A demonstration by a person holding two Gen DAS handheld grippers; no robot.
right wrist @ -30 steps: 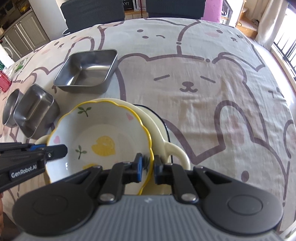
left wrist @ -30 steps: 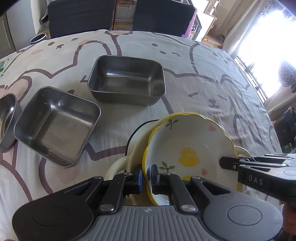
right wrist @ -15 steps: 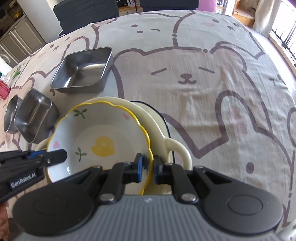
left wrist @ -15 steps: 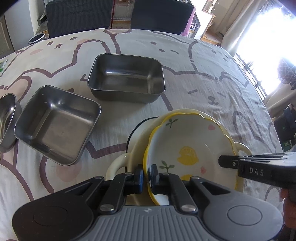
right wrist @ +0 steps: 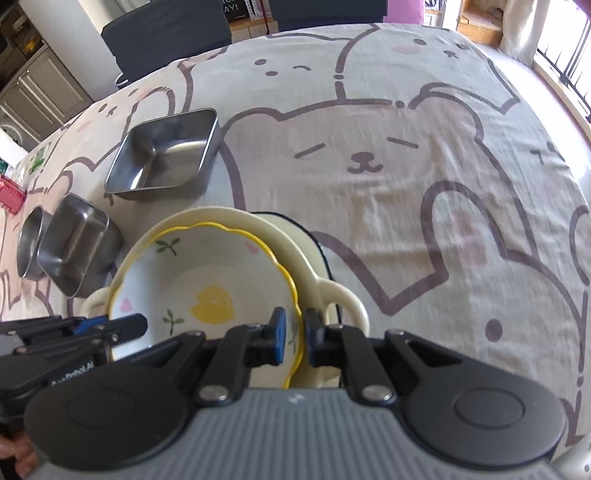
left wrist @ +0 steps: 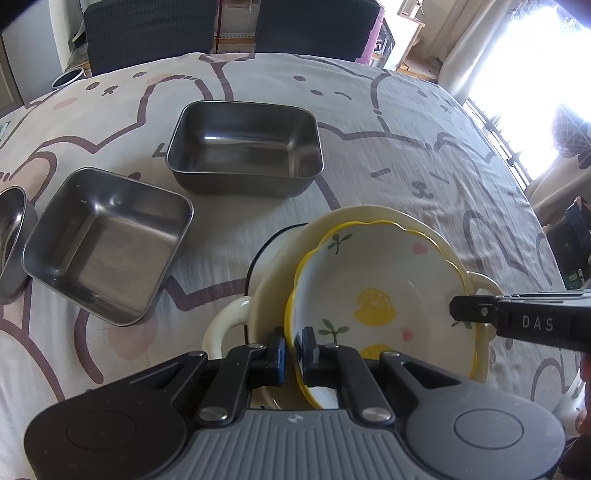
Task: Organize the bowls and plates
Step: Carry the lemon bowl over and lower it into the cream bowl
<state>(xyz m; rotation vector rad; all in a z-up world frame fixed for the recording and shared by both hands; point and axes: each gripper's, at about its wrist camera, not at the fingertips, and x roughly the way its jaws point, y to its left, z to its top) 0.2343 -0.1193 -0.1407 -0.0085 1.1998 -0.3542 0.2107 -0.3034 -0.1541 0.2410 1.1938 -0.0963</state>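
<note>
A white bowl (left wrist: 373,291) with a wavy yellow rim and lemon print sits tilted over a cream two-handled dish (left wrist: 271,284). My left gripper (left wrist: 293,349) is shut on the bowl's near-left rim, one pad inside and one outside. My right gripper (right wrist: 295,336) is shut on the opposite rim of the bowl (right wrist: 207,280), above the dish's handle (right wrist: 347,299). Each gripper shows in the other's view, the right one (left wrist: 456,308) reaching in from the right and the left one (right wrist: 138,323) from the left. Whether the bowl touches the dish is hidden.
Three empty steel containers stand on the bear-print cloth: a large rectangular one (left wrist: 243,147), a square one (left wrist: 107,243) and a round one (left wrist: 11,236) at the left edge. Dark chairs (left wrist: 314,26) stand beyond the table's far edge. A bright window (left wrist: 535,55) is at the right.
The right wrist view has rolled a little. More of the cream dish's far rim shows beyond the bowl now. Both grippers have stayed shut on the bowl's rim.
</note>
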